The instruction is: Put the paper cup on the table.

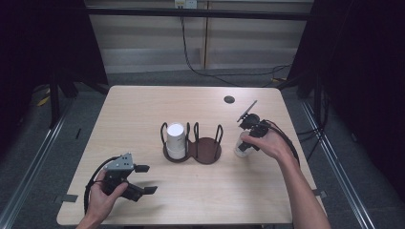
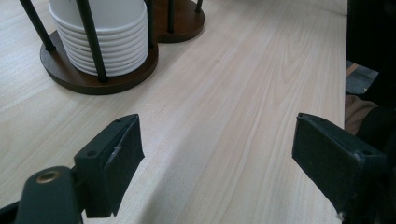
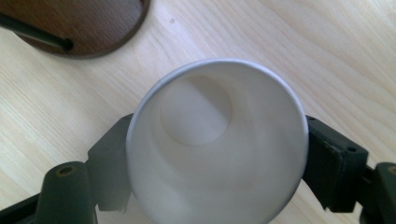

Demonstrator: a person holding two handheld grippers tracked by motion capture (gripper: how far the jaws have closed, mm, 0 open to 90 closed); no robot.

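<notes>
A white paper cup (image 3: 217, 140) is kept upright on the table (image 1: 143, 105), mouth up, right of the wooden cup holder (image 1: 207, 150). It is flanked by the right tongs (image 3: 215, 163), whether gripped cannot be told. The left tongs (image 2: 217, 163) are held wide and empty.

Black fingers (image 2: 112, 168), trailing black cable (image 1: 93, 176)

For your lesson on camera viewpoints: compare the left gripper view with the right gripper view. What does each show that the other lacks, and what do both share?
Left gripper view: a stack of white paper cups standing in the near ring of the wooden holder, and open jaws with nothing between them. Right gripper view: a single white paper cup seen from above, empty, sitting between the jaws. Shared: the pale wooden table and part of the dark wooden cup holder.
</notes>
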